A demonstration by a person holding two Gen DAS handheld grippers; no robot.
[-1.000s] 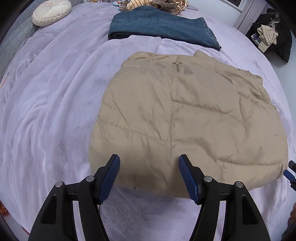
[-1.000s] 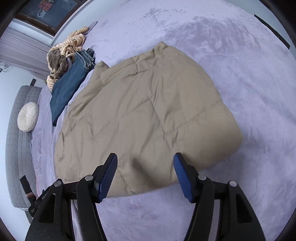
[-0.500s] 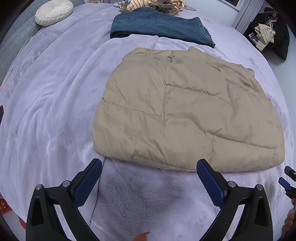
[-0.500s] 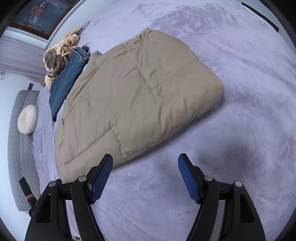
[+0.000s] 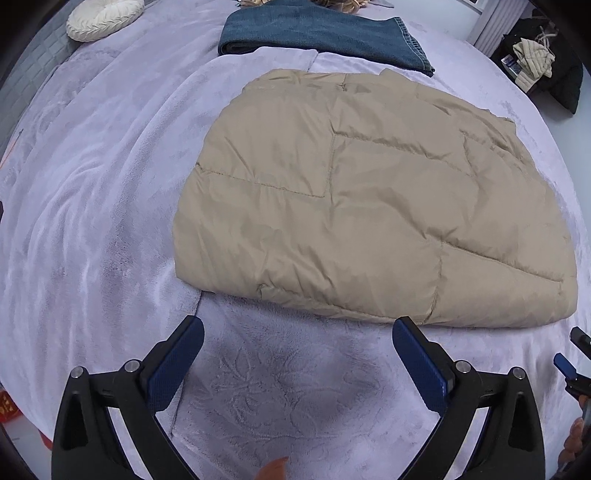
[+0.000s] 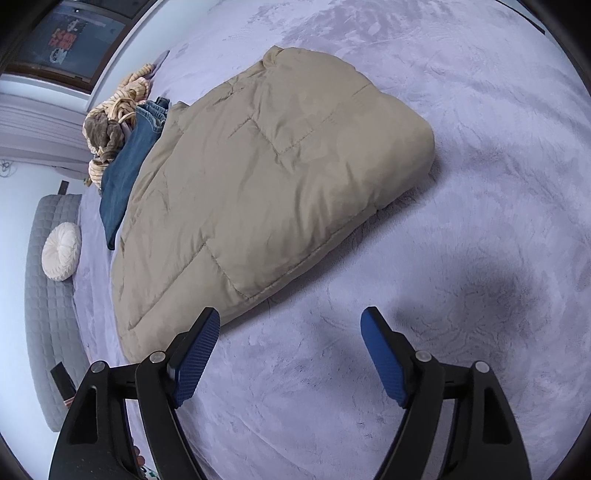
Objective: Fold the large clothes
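Observation:
A tan quilted puffer jacket (image 5: 362, 199) lies folded flat on the lilac bed cover (image 5: 96, 206); it also fills the middle of the right wrist view (image 6: 258, 192). My left gripper (image 5: 297, 339) hovers just short of the jacket's near edge, jaws wide open and empty. My right gripper (image 6: 290, 332) hangs over bare cover beside the jacket's near corner; its jaws are still opening and hold nothing. The right gripper's blue tip (image 5: 565, 363) shows at the left wrist view's right edge.
Folded blue jeans (image 5: 321, 35) lie behind the jacket, with a heap of striped and brown clothes (image 6: 110, 122) beyond. A round cream cushion (image 5: 105, 16) sits by the grey headboard (image 6: 48, 302). Dark bags with clothes (image 5: 539, 62) stand off the bed's far right.
Both grippers let go of the jacket's near edge, opened wider and drew back from it. The jacket now lies flat on the bed, clear of both pairs of fingers.

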